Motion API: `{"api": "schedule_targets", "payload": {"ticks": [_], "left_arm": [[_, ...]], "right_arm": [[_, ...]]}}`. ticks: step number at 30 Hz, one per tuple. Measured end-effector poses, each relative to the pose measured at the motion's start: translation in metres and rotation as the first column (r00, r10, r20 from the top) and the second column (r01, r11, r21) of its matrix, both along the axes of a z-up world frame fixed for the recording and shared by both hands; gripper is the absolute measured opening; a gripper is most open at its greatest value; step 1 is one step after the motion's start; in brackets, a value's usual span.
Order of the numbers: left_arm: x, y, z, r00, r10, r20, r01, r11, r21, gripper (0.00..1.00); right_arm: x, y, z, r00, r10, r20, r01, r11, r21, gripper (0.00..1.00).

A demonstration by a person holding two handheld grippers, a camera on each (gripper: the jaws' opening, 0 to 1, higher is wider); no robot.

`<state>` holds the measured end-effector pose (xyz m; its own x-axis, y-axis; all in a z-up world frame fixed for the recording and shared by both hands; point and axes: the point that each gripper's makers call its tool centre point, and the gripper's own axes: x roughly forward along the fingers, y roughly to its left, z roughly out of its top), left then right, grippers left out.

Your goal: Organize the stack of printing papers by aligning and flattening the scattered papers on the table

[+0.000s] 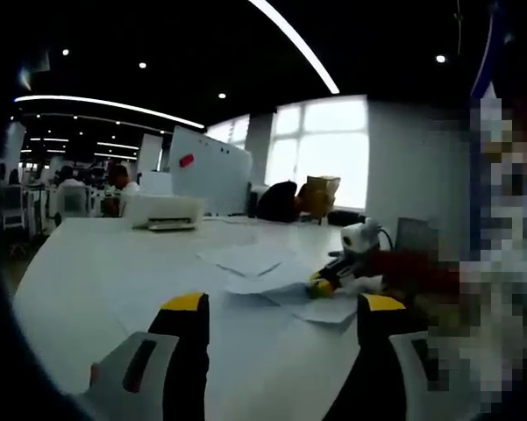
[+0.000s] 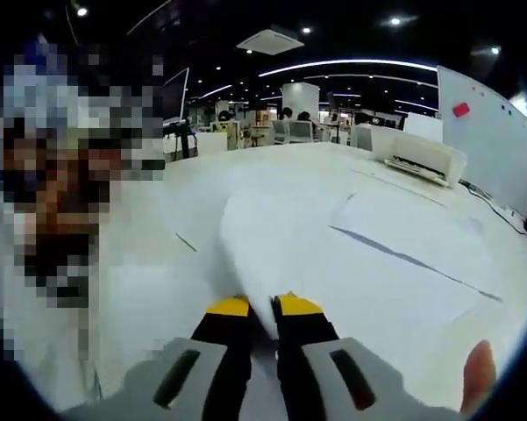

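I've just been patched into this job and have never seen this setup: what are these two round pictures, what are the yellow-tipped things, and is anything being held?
No robot here: a person carries tongs in each hand, with a camera on each looking along the jaws. In the left gripper view, the left tongs stand open over a white table with scattered papers; the right tongs reach in from the right onto those papers. In the right gripper view, the right tongs are pinched shut on a curled sheet of paper. A printer sits farther back on the table.
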<state>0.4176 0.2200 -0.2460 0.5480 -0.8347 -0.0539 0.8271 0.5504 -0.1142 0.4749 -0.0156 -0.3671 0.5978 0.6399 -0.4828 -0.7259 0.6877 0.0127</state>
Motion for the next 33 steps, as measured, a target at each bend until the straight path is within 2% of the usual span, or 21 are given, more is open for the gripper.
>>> {"api": "schedule_targets", "payload": {"ticks": [1, 4, 8, 12, 14, 16, 17, 19, 23, 24, 26, 30, 33], "left_arm": [[0.0, 0.0, 0.0, 1.0, 0.001, 0.0, -0.001, 1.0, 0.002, 0.71], [0.0, 0.0, 0.001, 1.0, 0.0, 0.005, 0.0, 1.0, 0.008, 0.7], [0.001, -0.001, 0.004, 1.0, 0.001, 0.007, -0.001, 1.0, 0.005, 0.7], [0.001, -0.007, 0.008, 1.0, -0.01, 0.014, 0.01, 1.0, 0.005, 0.7], [0.001, -0.009, 0.01, 1.0, -0.014, 0.02, 0.014, 1.0, 0.008, 0.7], [0.001, -0.01, 0.011, 1.0, -0.018, 0.025, 0.018, 1.0, 0.006, 0.7], [0.001, -0.011, 0.012, 0.999, -0.021, 0.027, 0.021, 1.0, 0.005, 0.7], [0.001, -0.013, 0.012, 0.999, -0.03, 0.025, 0.03, 1.0, -0.006, 0.7], [0.008, -0.014, 0.013, 0.999, -0.036, 0.005, 0.036, 0.999, -0.014, 0.71], [0.01, -0.014, 0.014, 0.999, -0.034, 0.005, 0.034, 0.999, -0.009, 0.71], [0.013, -0.012, 0.018, 0.999, -0.03, 0.013, 0.03, 1.0, -0.001, 0.72], [0.025, -0.007, 0.028, 1.0, -0.021, 0.012, 0.021, 1.0, -0.004, 0.73], [0.033, -0.006, 0.032, 1.0, -0.016, 0.013, 0.016, 1.0, 0.007, 0.74]], "right_arm": [[-0.001, 0.001, 0.003, 1.0, 0.008, -0.003, -0.008, 1.0, 0.016, 0.01], [-0.002, 0.003, 0.027, 1.0, -0.004, 0.007, 0.003, 0.994, 0.113, 0.0], [-0.004, -0.006, 0.059, 0.999, -0.014, 0.032, 0.009, 0.99, 0.139, 0.0], [-0.009, -0.009, 0.11, 0.997, -0.008, 0.078, -0.008, 0.981, 0.196, 0.0], [-0.012, -0.01, 0.129, 0.996, -0.002, 0.09, -0.018, 0.976, 0.216, 0.0], [-0.017, -0.007, 0.151, 0.997, 0.013, 0.081, -0.035, 0.961, 0.274, 0.0], [-0.024, -0.002, 0.165, 0.997, 0.045, 0.061, -0.063, 0.945, 0.322, 0.0], [-0.032, 0.003, 0.181, 0.996, 0.081, 0.045, -0.092, 0.93, 0.356, 0.0], [-0.038, 0.008, 0.199, 0.99, 0.116, 0.08, -0.134, 0.951, 0.278, 0.0], [-0.04, 0.01, 0.205, 0.989, 0.123, 0.084, -0.142, 0.95, 0.276, 0.0], [-0.045, 0.016, 0.215, 0.985, 0.16, 0.064, -0.171, 0.945, 0.28, 0.0], [-0.058, 0.029, 0.225, 0.977, 0.211, 0.028, -0.212, 0.951, 0.226, 0.0], [-0.069, 0.039, 0.24, 0.963, 0.268, 0.002, -0.261, 0.937, 0.231, 0.0]]}}
